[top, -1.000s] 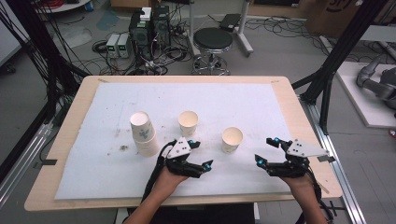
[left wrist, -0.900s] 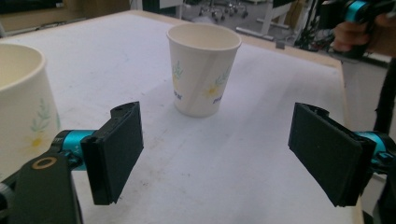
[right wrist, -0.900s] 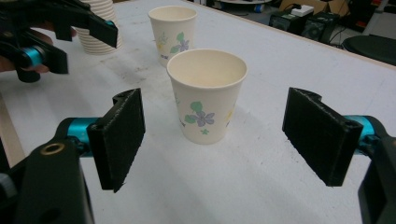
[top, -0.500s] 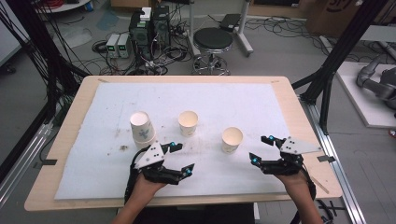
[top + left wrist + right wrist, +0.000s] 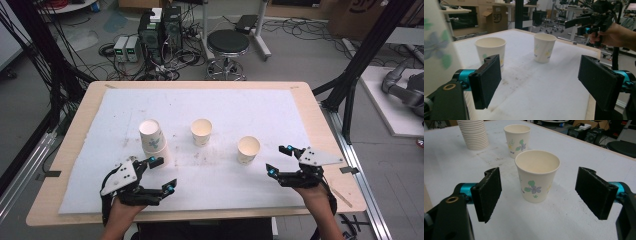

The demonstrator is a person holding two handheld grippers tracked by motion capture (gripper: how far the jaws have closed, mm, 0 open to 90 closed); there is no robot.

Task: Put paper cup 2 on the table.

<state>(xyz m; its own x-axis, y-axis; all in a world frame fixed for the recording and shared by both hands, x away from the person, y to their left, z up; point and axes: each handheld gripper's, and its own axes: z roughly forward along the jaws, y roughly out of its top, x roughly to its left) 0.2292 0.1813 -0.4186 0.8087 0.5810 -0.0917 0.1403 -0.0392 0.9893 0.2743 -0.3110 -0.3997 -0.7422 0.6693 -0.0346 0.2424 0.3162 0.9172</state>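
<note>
Even, bright overhead light gives the cups soft short shadows on the mat (image 5: 240,110), without glare, though the stack (image 5: 436,47) beside the left gripper's camera is blurred.

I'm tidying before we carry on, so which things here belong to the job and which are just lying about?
Job things: stack of cups, middle cup, right cup, left gripper, right gripper.
Lying about: stool, boxes on the floor, cables.

A lab or robotics workshop: beyond the far edge of the wooden table (image 5: 310,100) stand computer towers (image 5: 160,27) amid tangled cables (image 5: 175,57) on bare floor, a black stool (image 5: 227,45), black metal frame posts (image 5: 360,60), and cardboard boxes (image 5: 496,18) on distant workbenches.
</note>
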